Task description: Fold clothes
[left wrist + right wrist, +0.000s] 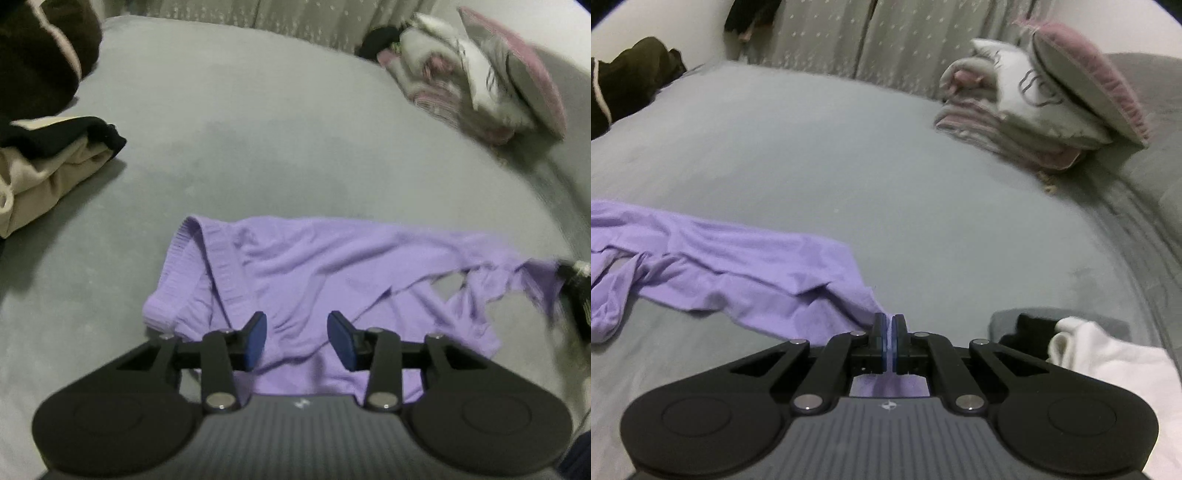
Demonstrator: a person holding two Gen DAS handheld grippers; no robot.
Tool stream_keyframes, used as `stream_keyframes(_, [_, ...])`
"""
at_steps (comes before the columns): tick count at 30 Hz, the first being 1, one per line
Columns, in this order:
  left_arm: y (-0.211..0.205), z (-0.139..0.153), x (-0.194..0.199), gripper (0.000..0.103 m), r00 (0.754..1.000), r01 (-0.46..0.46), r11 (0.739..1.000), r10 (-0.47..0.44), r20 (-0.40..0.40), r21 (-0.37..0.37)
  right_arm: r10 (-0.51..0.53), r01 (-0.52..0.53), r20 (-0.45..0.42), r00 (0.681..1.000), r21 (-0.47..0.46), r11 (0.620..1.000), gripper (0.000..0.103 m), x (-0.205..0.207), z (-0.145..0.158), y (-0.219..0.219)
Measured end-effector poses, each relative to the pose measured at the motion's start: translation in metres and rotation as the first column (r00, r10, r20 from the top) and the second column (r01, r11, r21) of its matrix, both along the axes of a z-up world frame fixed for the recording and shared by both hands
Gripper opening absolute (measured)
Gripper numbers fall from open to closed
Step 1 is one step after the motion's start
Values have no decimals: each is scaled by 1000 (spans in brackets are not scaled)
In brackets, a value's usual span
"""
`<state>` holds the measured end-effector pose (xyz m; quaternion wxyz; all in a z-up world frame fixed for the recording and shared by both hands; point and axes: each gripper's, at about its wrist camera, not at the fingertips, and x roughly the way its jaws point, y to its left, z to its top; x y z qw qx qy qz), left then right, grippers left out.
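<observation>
A lilac knit garment (317, 266) with a ribbed waistband lies spread across the grey bed (258, 129). My left gripper (297, 338) hovers open just over its near edge, close to the waistband, with nothing between the blue pads. In the right wrist view the same lilac garment (731, 266) stretches off to the left, and my right gripper (888, 328) is shut on its far end, cloth pinched between the pads. At the right edge of the left wrist view the right gripper (576, 284) shows dark and blurred at the garment's tip.
A beige and black pile of clothes (48, 166) lies at left, with dark brown fabric (37, 55) behind it. Folded pink-grey bedding and a cushion (1052, 96) sit at back right. White and black clothes (1100, 354) lie beside my right gripper. A grey curtain (886, 37) hangs behind.
</observation>
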<state>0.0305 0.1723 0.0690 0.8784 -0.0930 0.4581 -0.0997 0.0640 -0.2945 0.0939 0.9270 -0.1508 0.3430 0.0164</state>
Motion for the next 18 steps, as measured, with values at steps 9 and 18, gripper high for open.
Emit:
stream_keyframes(9, [-24, -17, -2, 11, 999, 39, 975, -37, -12, 216, -23, 24, 33, 999, -3, 1000, 3, 0, 2, -4])
stream_keyframes(18, [33, 34, 0, 9, 967, -190, 981, 193, 169, -36, -60, 60, 128, 990, 7, 998, 3, -4, 17, -12])
